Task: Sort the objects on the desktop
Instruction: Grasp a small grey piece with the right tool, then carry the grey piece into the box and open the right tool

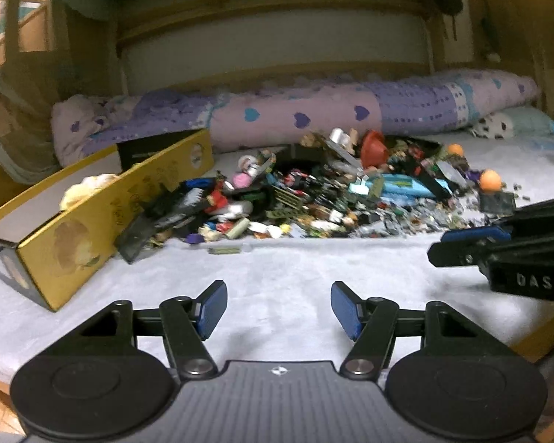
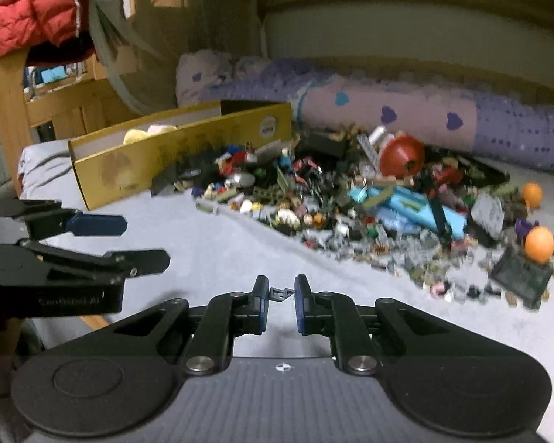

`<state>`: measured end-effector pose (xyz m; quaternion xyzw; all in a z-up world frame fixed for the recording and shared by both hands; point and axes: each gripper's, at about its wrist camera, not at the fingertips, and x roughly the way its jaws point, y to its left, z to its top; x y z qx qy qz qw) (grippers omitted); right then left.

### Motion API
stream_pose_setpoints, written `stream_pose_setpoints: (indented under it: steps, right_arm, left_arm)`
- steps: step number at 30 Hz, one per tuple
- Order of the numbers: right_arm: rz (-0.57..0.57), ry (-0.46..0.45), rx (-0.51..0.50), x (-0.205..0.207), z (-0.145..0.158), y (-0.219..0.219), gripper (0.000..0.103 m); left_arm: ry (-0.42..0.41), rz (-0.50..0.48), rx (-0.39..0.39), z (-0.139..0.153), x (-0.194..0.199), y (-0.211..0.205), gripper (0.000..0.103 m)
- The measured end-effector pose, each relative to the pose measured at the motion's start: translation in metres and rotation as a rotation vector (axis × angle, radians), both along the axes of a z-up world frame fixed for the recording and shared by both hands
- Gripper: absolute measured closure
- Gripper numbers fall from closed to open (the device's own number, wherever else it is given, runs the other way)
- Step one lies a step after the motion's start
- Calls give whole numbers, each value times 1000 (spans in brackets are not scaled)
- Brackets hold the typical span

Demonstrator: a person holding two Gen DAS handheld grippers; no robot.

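1 small dark piece [image 2: 279, 294] sits pinched in the right claw [image 2: 281, 297], low at 6 o'clock in the right wrist view, lifted just above the grey bed sheet [image 2: 221, 243]. It looks like a thin, angular plastic part, blackish-grey; finer detail is too small to tell. It is likely very light, stiff and easy to flick loose, so holding it across its middle seems safest. The left claw [image 1: 279, 308] is spread and holds nothing. The toy pile [image 2: 369, 203] lies at 1 o'clock, the yellow box [image 2: 188, 151] at 11 o'clock.
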<state>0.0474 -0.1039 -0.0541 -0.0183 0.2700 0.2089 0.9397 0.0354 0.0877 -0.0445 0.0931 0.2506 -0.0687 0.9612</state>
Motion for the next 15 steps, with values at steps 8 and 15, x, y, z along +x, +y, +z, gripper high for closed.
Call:
stream_pose_setpoints:
  steps: [8, 15]
  right_arm:
    - [119, -94, 5, 28, 25, 40, 87]
    - [251, -93, 85, 83, 51, 105, 87]
  left_arm:
    - [-106, 159, -15, 19, -17, 54, 37]
    - [-165, 274, -72, 35, -31, 103, 36]
